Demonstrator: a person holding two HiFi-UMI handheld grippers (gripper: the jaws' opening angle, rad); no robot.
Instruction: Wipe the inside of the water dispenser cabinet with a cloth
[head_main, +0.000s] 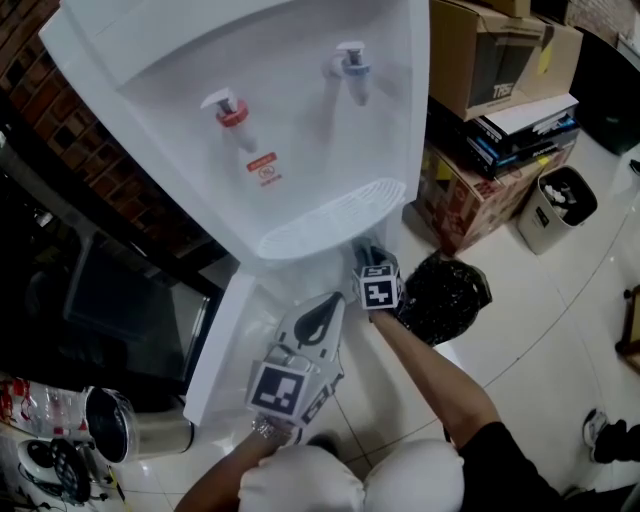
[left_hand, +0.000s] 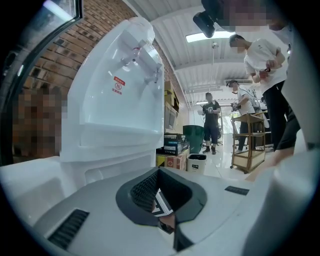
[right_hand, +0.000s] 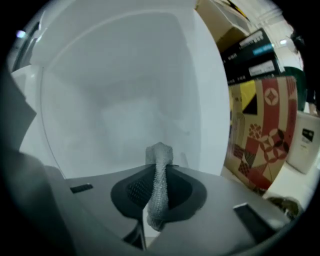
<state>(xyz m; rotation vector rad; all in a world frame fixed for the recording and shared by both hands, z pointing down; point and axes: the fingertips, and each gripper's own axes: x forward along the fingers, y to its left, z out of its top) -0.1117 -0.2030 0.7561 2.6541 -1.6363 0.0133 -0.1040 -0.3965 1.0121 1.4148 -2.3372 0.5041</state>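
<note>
The white water dispenser (head_main: 250, 100) stands in front of me with a red and a blue tap, and its lower cabinet door (head_main: 215, 345) is swung open to the left. My right gripper (head_main: 366, 256) reaches in under the drip tray, its tips mostly hidden. In the right gripper view it (right_hand: 159, 167) is shut on a grey cloth (right_hand: 159, 195), which stands up between the jaws close to the white cabinet back wall (right_hand: 115, 100). My left gripper (head_main: 333, 300) hangs outside the cabinet by the door, shut with nothing in it; its view faces the dispenser (left_hand: 117, 105).
Cardboard boxes (head_main: 490, 60) and a patterned box (right_hand: 260, 135) stand just right of the dispenser. A small white bin (head_main: 558, 205) and a black bag (head_main: 445, 295) sit on the floor. A steel kettle (head_main: 125, 425) is at lower left. People (left_hand: 212, 120) and a wooden cart (left_hand: 250, 140) are beyond.
</note>
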